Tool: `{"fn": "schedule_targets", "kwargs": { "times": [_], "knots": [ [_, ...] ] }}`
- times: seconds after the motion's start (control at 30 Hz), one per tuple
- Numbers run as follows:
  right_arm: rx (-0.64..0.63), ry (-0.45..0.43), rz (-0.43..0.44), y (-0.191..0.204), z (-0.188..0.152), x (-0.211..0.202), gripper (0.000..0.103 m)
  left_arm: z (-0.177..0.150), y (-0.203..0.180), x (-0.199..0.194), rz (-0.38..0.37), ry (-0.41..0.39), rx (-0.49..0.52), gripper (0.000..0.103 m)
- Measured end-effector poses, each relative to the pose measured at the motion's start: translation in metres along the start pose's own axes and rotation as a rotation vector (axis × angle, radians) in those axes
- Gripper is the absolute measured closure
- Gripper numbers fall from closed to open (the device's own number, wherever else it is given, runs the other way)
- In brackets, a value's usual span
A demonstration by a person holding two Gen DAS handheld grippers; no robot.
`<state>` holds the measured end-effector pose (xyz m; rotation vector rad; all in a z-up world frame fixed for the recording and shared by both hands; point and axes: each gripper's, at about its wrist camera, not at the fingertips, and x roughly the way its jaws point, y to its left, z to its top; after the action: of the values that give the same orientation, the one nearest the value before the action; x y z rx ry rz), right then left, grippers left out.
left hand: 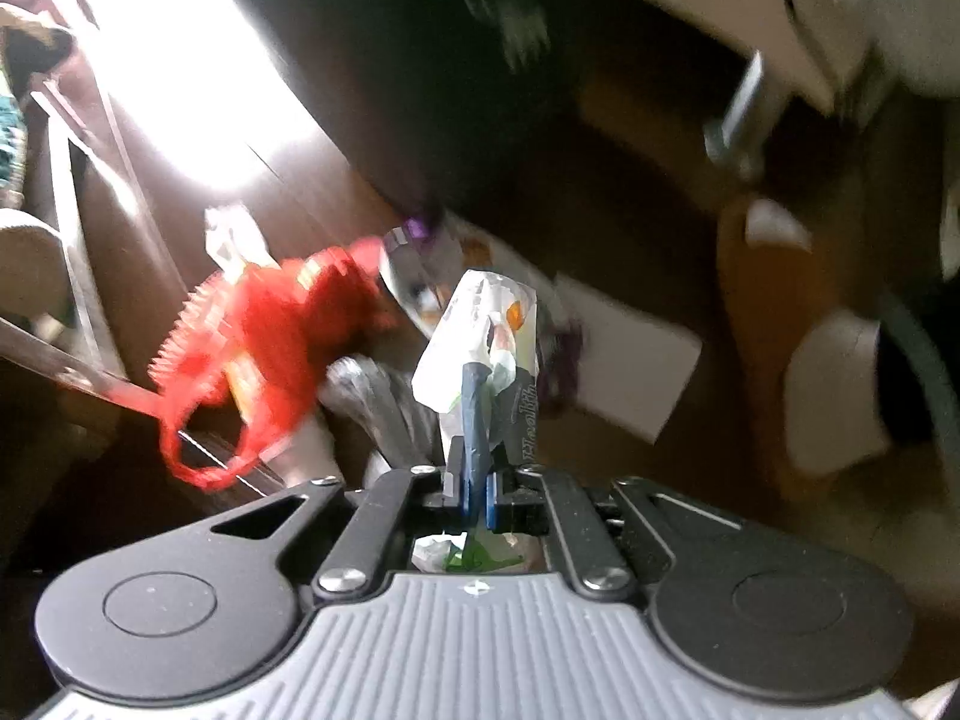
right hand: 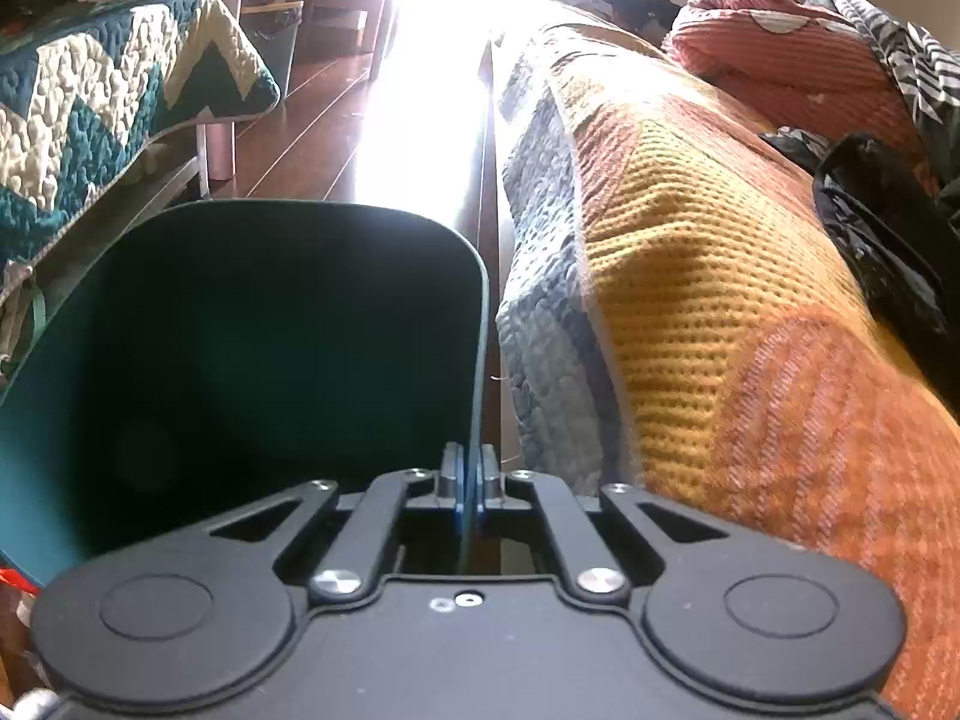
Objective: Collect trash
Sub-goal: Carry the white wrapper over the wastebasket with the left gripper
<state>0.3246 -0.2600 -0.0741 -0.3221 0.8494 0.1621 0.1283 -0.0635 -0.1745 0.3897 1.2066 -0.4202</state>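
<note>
Left wrist view, blurred throughout. At far left I see a pale frame of rails (left hand: 66, 180) over dark floor (left hand: 288, 192), with a hard glare patch beside it. Next, a red mesh bag (left hand: 270, 348) lies on the floor, a loop of it trailing toward the camera; a silvery foil piece (left hand: 366, 384) sits just beside it. My left gripper (left hand: 474, 420) is clenched on a white wrapper (left hand: 480, 336), which stands up crumpled between the blue pads and rises above the fingertips; some print shows on it but I cannot read it. Behind it lies more litter: a wrapper with purple on it (left hand: 420, 252), and to the right a white sheet (left hand: 630, 360) flat on the floor. Far right is smeared, pale shapes I cannot identify. Right wrist view: at left a teal and cream zigzag quilt (right hand: 90, 102) on a bench. In the middle a dark green bin (right hand: 270, 330), mouth toward the camera, inside too dark to tell its contents. My right gripper (right hand: 471, 474) is clamped on the bin's right wall, edge pinched between the pads. To the right, a bed with a patchwork blanket (right hand: 690, 276), a pink blanket (right hand: 780, 42) and a black bag (right hand: 882, 222) lying on top
</note>
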Motion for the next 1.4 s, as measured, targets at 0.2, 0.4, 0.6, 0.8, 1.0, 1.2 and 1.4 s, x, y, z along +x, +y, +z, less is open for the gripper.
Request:
{"fn": "schedule_targets", "kwargs": {
  "times": [0.2, 0.4, 0.6, 0.8, 1.0, 1.2, 1.4],
  "knots": [
    [-0.059, -0.016, -0.001, 0.009, -0.005, -0.009, 0.099, 0.037, 0.019, -0.057, -0.009, -0.139, -0.088, 0.099],
    [-0.116, -0.047, 0.003, 0.021, -0.006, -0.019, 0.100, 0.085, 0.041, -0.115, -0.046, -0.296, -0.172, 0.099],
    [-0.149, -0.077, 0.005, 0.028, -0.001, -0.026, 0.101, 0.134, 0.044, -0.122, -0.023, -0.347, -0.191, 0.099],
    [-0.164, -0.086, 0.009, 0.033, 0.002, -0.028, 0.101, 0.164, 0.050, -0.080, -0.008, -0.277, -0.228, 0.098],
    [-0.171, -0.092, 0.016, 0.037, 0.004, -0.029, 0.101, 0.174, 0.050, -0.055, 0.013, -0.237, -0.242, 0.098],
    [-0.177, -0.097, 0.024, 0.041, 0.006, -0.032, 0.101, 0.182, 0.053, -0.034, 0.040, -0.181, -0.258, 0.098],
    [-0.177, -0.090, 0.031, 0.042, 0.008, -0.034, 0.100, 0.182, 0.055, -0.027, 0.048, -0.157, -0.290, 0.081]
  ]
}}
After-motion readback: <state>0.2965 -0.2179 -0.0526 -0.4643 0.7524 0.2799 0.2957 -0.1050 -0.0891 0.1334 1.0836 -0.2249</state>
